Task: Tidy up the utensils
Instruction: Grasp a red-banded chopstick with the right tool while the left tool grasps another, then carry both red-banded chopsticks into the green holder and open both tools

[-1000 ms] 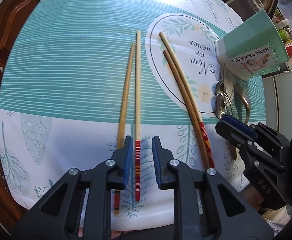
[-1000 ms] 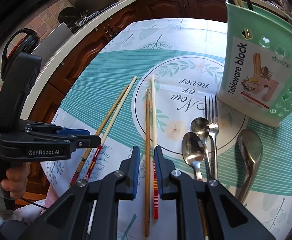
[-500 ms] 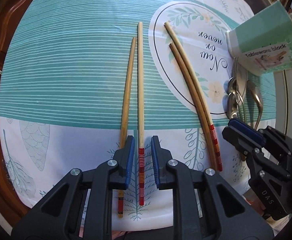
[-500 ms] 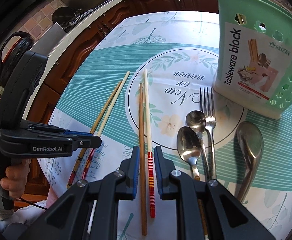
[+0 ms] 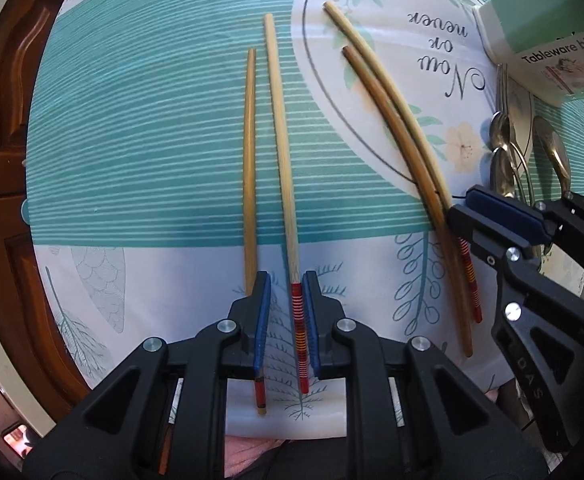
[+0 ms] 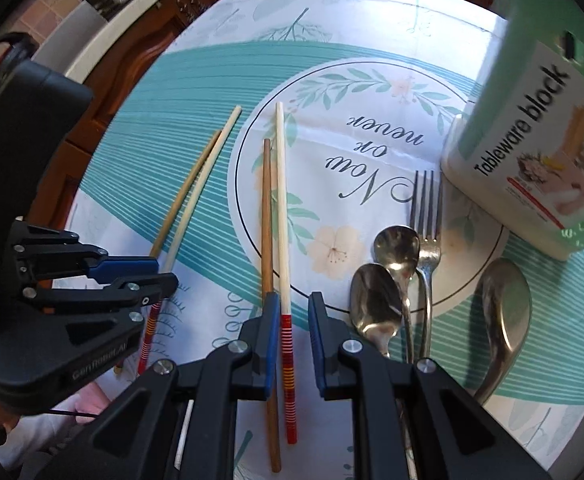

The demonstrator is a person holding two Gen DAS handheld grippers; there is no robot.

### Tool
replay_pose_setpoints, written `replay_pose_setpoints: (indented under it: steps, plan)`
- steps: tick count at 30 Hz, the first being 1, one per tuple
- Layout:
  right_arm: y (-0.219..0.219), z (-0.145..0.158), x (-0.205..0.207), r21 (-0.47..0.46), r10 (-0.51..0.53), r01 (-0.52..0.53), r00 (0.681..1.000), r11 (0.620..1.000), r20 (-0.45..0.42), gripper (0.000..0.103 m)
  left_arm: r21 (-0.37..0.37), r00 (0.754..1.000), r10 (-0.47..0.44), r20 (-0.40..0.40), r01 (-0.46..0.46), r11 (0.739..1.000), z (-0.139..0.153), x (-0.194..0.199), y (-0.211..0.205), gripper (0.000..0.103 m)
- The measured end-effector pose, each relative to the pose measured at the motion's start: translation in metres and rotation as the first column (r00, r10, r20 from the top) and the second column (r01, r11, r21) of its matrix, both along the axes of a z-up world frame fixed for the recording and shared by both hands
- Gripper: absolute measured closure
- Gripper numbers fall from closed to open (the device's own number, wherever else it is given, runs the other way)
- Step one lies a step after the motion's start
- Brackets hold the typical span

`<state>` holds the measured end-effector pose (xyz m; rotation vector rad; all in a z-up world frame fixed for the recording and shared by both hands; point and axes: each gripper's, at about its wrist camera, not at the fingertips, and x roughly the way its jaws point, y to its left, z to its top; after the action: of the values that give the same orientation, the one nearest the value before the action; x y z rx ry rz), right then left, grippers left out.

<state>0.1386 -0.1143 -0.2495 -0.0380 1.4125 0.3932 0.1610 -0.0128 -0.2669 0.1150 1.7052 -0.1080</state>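
Near the table's front edge we straddle one striped chopstick with each narrow, not yet pinching gripper: left gripper [image 5: 284, 276], right gripper [image 6: 294, 300]. Four chopsticks [image 6: 268, 216], spoons [image 6: 374, 300] and fork [image 6: 426, 216] lie beside the holder [image 6: 532, 152]; nothing looks sorted yet.

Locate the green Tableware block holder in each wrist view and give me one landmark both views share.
Left wrist view: the Tableware block holder sits at the upper right edge, beyond the spoons.
Right wrist view: the holder fills the upper right, just right of the fork.
Shared landmark: the "Now or never" lettering printed on the tablecloth, to the holder's left in both.
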Motion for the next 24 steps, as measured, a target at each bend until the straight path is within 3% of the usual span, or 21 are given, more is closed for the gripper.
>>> replay_pose_setpoints:
  steps: [7, 17, 19, 20, 24]
  plan:
    - [0.020, -0.003, 0.007, -0.116, 0.079, -0.078, 0.997, 0.990, 0.005, 0.089, -0.010, 0.999, 0.041, -0.015, -0.042, 0.999, -0.002, 0.008, 0.015, 0.088]
    - [0.048, -0.006, 0.031, -0.207, 0.137, -0.143, 0.990, 0.968, -0.042, 0.089, -0.005, 0.999, 0.026, -0.025, -0.026, 1.000, -0.009, 0.003, 0.009, 0.088]
    - [0.053, -0.006, 0.031, -0.237, 0.161, -0.166, 0.986, 0.957, -0.037, 0.090, -0.003, 0.999, 0.016, -0.032, -0.016, 1.000, -0.010, 0.004, 0.010, 0.099]
    - [0.058, -0.007, 0.029, -0.250, 0.165, -0.171, 0.985, 0.953, -0.042, 0.097, -0.005, 0.999, 0.016, -0.029, -0.017, 1.000, -0.010, 0.003, 0.011, 0.099]
    - [0.049, -0.006, 0.033, -0.180, 0.125, -0.138, 0.989, 0.974, -0.078, 0.098, -0.046, 1.000, 0.017, 0.004, -0.017, 0.999, -0.008, -0.007, 0.013, 0.100]
